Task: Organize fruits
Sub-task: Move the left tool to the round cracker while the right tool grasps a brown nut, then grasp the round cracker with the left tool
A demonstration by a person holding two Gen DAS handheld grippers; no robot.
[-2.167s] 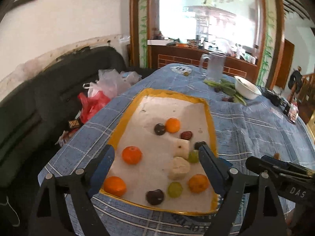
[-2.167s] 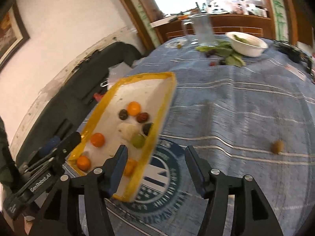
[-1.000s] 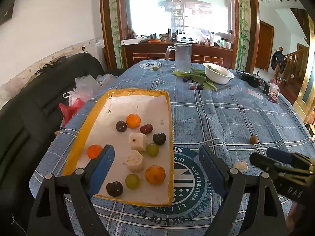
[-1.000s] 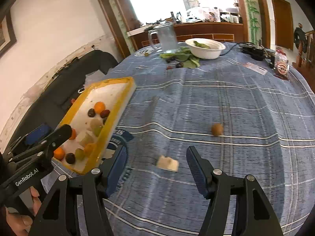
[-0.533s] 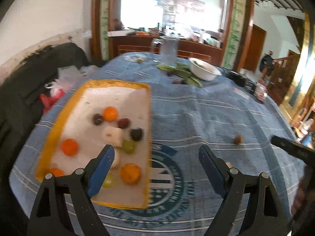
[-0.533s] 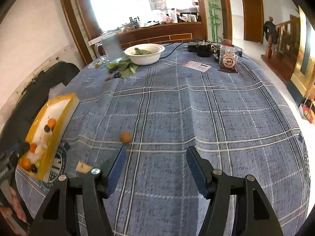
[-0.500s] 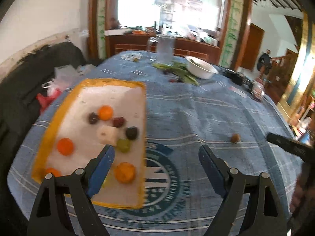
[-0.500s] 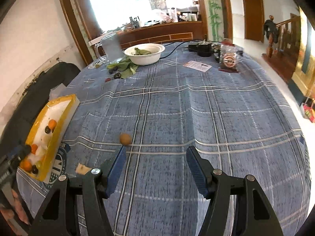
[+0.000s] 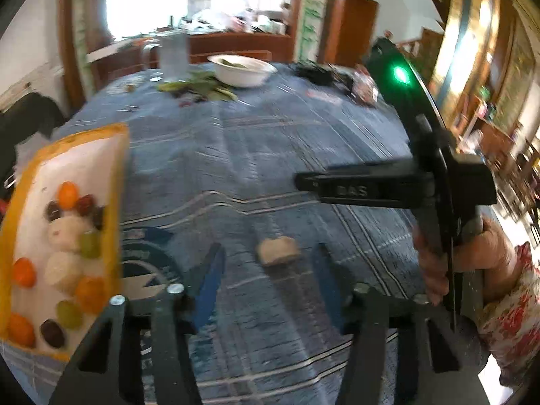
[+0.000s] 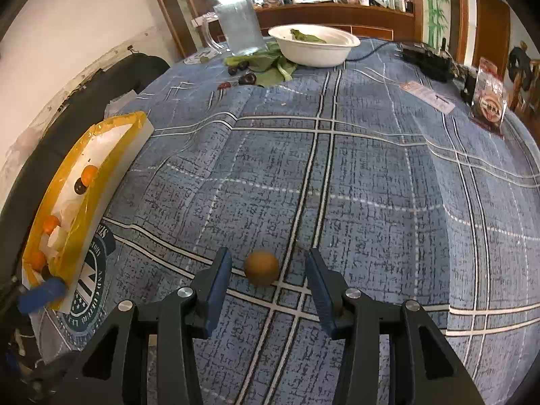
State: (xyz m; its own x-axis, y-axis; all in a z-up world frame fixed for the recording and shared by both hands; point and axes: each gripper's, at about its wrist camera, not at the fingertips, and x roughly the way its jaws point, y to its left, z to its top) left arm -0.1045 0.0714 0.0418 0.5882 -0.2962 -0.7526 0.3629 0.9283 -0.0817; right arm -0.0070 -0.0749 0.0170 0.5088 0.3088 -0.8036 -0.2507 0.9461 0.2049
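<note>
A yellow-rimmed tray [image 9: 118,182] at the left holds several oranges, dark plums, green grapes and pale fruit pieces; the right wrist view shows the tray [image 10: 101,182] edge-on. A pale cut fruit piece [image 9: 278,251] lies on the blue cloth between the fingers of my left gripper [image 9: 270,271], whose jaws are closing without touching it. A small round brown fruit [image 10: 262,267] lies between the fingers of my right gripper [image 10: 268,278], whose jaws are also closing, with gaps on both sides. The right gripper's body [image 9: 398,189] and the hand holding it show in the left wrist view.
At the far side of the table stand a white bowl [image 10: 315,49] with leaves, a glass jug [image 10: 241,28], loose green leaves and dark fruits [image 10: 248,77]. Cables, a card and a snack packet [image 10: 489,106] lie at the right. A dark sofa [image 10: 111,81] runs along the left.
Both grippers swung right, away from the tray, and dropped toward the cloth. Their jaws narrowed, the left around the pale piece, the right around the brown fruit.
</note>
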